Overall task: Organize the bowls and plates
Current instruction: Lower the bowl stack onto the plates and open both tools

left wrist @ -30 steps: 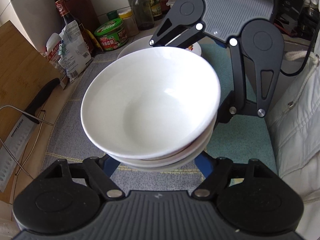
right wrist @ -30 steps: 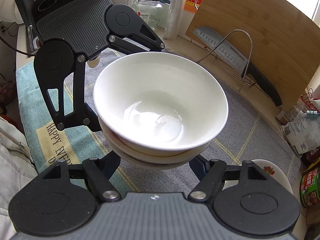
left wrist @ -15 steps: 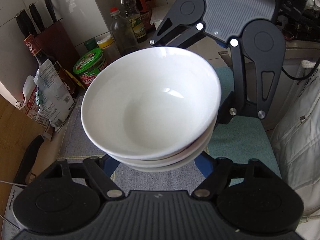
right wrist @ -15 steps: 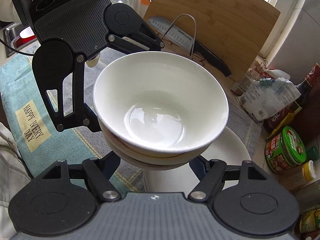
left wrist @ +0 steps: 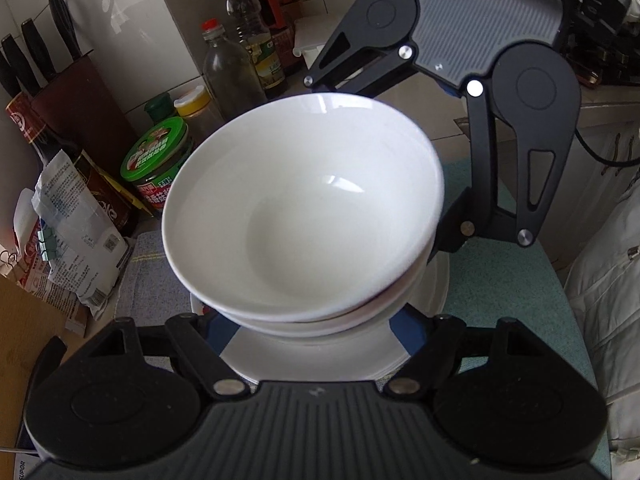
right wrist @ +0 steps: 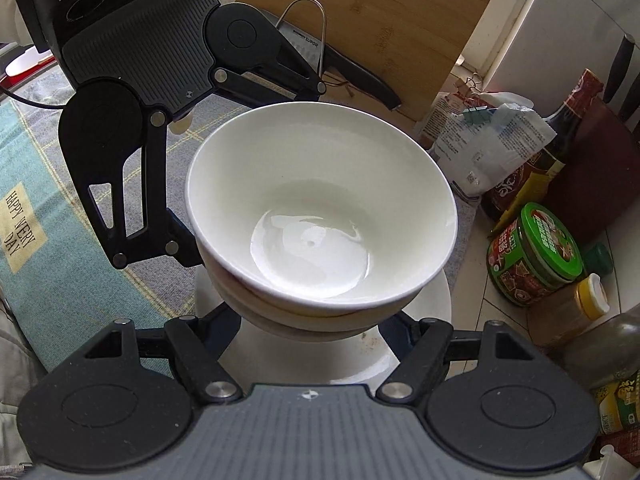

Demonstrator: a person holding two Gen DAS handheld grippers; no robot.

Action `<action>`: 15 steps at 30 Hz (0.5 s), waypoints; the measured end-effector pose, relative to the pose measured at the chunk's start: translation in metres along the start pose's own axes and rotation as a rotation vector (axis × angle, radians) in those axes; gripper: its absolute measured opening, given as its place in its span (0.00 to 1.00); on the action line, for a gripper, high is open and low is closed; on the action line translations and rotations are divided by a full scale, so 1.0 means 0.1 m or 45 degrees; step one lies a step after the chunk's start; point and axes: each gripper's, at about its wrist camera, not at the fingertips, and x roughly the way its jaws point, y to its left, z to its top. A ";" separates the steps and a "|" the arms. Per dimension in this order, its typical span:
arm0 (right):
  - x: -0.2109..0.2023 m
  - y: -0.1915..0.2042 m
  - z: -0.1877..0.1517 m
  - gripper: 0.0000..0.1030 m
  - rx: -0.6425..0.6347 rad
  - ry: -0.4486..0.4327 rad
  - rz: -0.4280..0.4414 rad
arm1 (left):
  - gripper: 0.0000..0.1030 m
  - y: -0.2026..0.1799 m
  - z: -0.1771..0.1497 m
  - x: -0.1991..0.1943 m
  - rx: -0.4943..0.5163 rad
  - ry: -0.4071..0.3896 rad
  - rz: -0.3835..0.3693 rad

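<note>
A stack of white bowls (left wrist: 304,208) (right wrist: 320,216) hangs in the air, gripped from two opposite sides. My left gripper (left wrist: 314,330) is shut on its lower bowls from the near side, the blue fingers (left wrist: 222,334) tucked under the rims. My right gripper (right wrist: 312,320) is shut on the same stack from the other side, and its black body (left wrist: 480,40) faces the left wrist camera. Directly below the bowls lies a white plate (left wrist: 320,356) (right wrist: 434,300) on the cloth mat (right wrist: 60,272). The bowls hide the fingertips.
Along the tiled wall stand a knife block (left wrist: 76,108), oil bottles (left wrist: 236,60), a green-lidded jar (left wrist: 158,160) (right wrist: 536,252) and a clipped paper bag (left wrist: 68,236). A bamboo cutting board (right wrist: 392,16) with a knife (right wrist: 352,68) leans behind. A person's white garment (left wrist: 604,272) is at the right.
Both grippers have carried the bowl stack sideways across the mat toward the bottles and jar. The white plate, earlier off to one side, now lies under the bowls. The grip is unchanged.
</note>
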 end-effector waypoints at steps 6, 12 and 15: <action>0.09 -0.14 -0.04 0.76 0.059 0.007 0.008 | 0.77 0.09 0.03 0.13 -0.040 0.010 -0.004; 0.22 -0.16 -0.09 0.76 0.066 0.021 0.026 | 0.77 0.08 0.03 0.24 -0.033 0.038 -0.007; 0.25 -0.16 -0.08 0.76 0.056 0.022 0.020 | 0.77 0.10 0.02 0.27 -0.049 0.042 -0.016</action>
